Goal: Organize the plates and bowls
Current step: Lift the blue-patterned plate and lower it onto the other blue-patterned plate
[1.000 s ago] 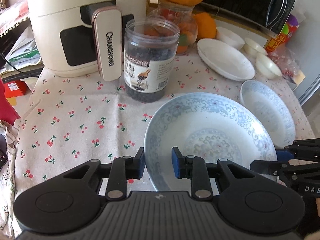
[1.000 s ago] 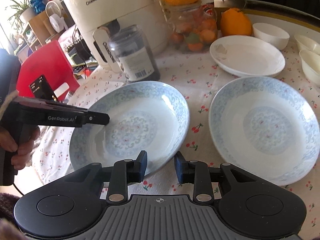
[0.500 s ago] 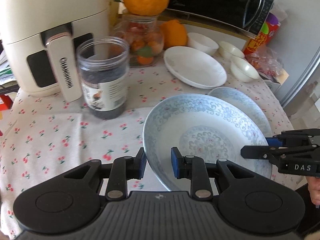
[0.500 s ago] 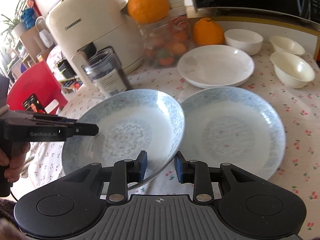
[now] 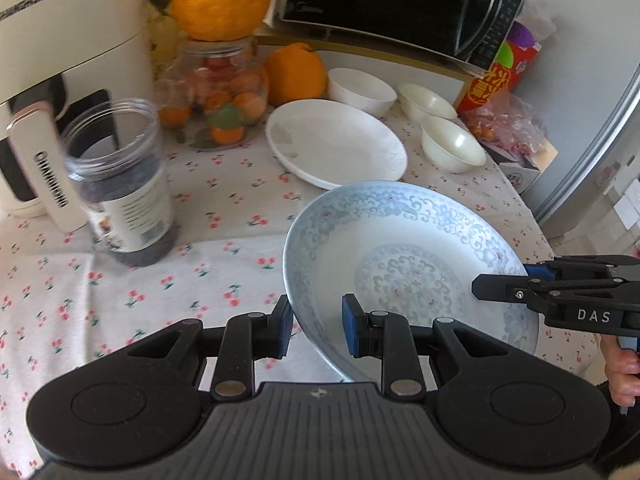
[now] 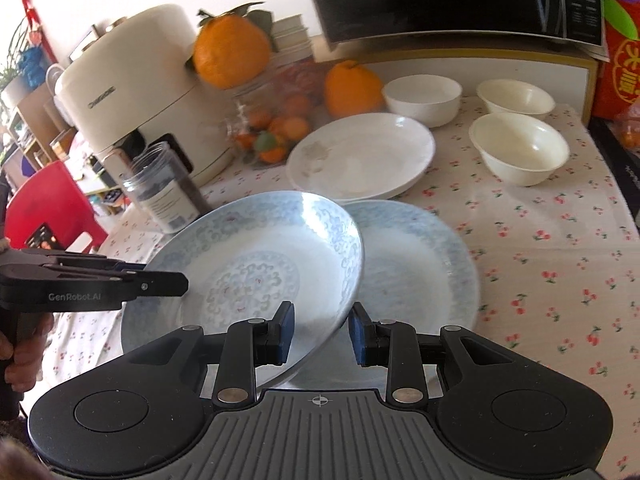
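A blue-patterned deep plate [image 5: 408, 276] hangs tilted above the cherry-print cloth, held at opposite rims. My left gripper [image 5: 316, 330] is shut on its near-left rim. My right gripper [image 6: 322, 332] is shut on its near-right rim and also shows from the side [image 5: 504, 286]. In the right wrist view the held plate [image 6: 256, 264] overlaps a second matching blue plate [image 6: 420, 272] lying on the table; the left gripper [image 6: 160, 280] comes in from the left. In the left wrist view that second plate is hidden. Behind lie a white plate [image 6: 360, 156] and three white bowls [image 6: 422, 94] [image 6: 516, 96] [image 6: 520, 148].
At the back left stand a cream air fryer [image 5: 60, 60], a clear jar of dark beans [image 5: 120, 184] and a glass jar of small oranges [image 5: 220, 92] with a big orange on top. A microwave [image 5: 400, 0] and a red packet [image 5: 508, 72] stand at the back right. A red chair [image 6: 52, 200] sits beyond the table's left edge.
Both grippers have carried the blue plate to the right and slightly up. It now overlaps the second blue plate, which earlier lay apart beside it.
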Motion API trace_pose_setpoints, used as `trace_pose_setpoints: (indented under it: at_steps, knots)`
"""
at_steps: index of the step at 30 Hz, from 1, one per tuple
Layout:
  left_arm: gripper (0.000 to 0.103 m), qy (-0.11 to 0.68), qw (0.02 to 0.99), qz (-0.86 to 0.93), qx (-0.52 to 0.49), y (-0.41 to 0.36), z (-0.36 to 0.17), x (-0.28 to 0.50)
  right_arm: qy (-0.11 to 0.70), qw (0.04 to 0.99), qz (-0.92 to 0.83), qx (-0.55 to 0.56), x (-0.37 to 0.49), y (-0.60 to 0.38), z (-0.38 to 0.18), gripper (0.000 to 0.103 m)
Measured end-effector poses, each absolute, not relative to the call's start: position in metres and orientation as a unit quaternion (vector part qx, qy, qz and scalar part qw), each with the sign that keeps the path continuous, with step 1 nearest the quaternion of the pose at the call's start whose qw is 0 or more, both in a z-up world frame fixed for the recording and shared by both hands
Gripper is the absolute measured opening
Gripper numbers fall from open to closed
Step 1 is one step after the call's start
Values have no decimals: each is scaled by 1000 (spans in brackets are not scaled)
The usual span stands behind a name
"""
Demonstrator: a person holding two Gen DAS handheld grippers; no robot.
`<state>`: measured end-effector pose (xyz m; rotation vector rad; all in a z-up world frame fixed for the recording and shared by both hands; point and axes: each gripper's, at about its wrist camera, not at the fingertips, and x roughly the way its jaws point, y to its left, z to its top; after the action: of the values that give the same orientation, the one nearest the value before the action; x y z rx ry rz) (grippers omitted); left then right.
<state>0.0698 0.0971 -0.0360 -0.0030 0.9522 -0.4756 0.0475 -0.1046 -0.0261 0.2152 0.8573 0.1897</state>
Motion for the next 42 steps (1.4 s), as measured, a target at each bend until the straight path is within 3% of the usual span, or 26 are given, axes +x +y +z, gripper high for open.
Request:
trace_pose_setpoints:
  at_steps: [16, 42]
  knots:
    - [24, 467, 851, -237, 38, 47, -50, 85, 424, 898, 55, 102, 61, -149, -36, 29]
    - [22, 482, 843, -219, 95, 29, -62, 83, 445, 893, 35, 52, 64, -142, -47, 29]
